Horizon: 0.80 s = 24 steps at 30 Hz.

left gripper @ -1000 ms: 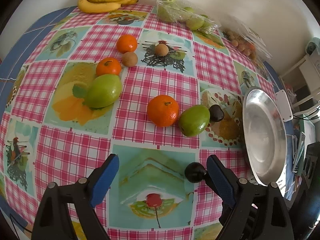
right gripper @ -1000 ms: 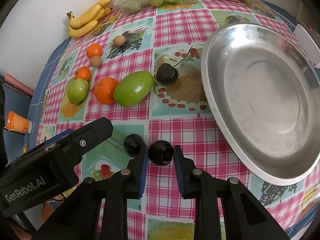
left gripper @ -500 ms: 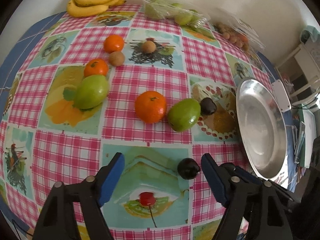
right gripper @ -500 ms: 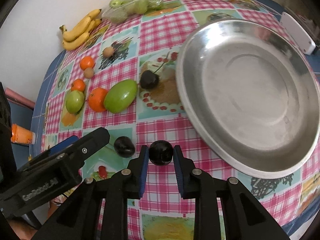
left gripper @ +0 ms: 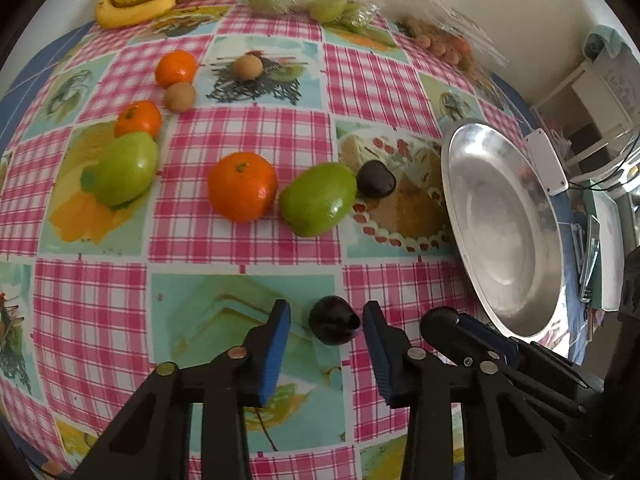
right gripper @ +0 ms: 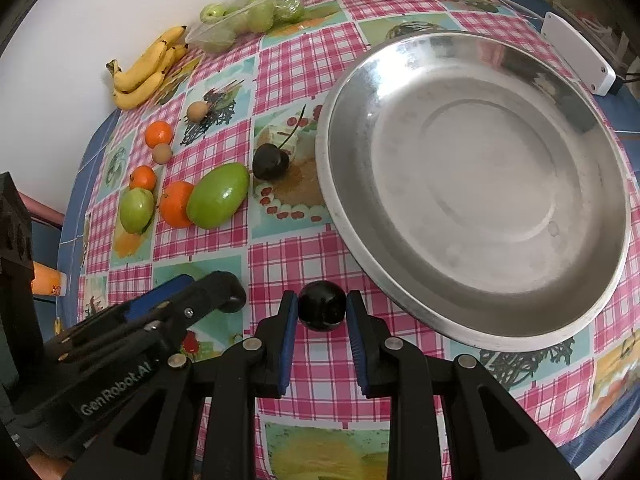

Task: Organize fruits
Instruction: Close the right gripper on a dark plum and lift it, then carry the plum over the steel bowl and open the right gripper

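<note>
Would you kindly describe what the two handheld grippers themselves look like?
Both the left gripper and the right gripper are matte black angular frames with silver rivets and two fingers lined with blue ribbed pads. The left body carries white "GenRobot.AI" lettering. No cables or sleeves show.

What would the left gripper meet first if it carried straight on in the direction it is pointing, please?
Most likely the dark cherry lying between the open jaws of the left gripper. Beyond it, roughly in line, sits the green mango, though depth is hard to judge.
</note>
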Available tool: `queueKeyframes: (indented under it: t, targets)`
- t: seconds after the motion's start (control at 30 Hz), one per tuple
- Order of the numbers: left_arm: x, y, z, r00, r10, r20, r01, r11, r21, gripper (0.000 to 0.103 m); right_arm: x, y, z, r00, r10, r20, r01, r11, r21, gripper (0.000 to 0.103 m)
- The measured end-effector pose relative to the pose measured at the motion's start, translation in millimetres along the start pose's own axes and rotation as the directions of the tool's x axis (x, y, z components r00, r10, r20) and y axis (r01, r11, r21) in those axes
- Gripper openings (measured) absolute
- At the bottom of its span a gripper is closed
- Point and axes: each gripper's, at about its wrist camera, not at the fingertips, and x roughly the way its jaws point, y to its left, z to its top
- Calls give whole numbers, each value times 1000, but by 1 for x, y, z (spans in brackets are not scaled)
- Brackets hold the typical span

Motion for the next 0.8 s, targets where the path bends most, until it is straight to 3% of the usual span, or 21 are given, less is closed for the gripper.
queueKeyframes:
  t: [0.17, 0.57, 0.8]
  targets:
    - [1, -5, -3, 1000, 1, -1, -1, 1000, 8, 29, -1, -5, -1, 1000, 0, 1, 0, 1000, 9, 26]
    - [-27, 5, 7, 993, 3, 114, 0, 999, -32, 28, -24, 8, 1, 994, 50, 94, -47, 998, -30, 26]
    - [-26, 8, 18, 992, 34, 121, -30, 999, -33, 28, -30, 13, 13, 989, 14, 145, -10, 1000, -27, 26]
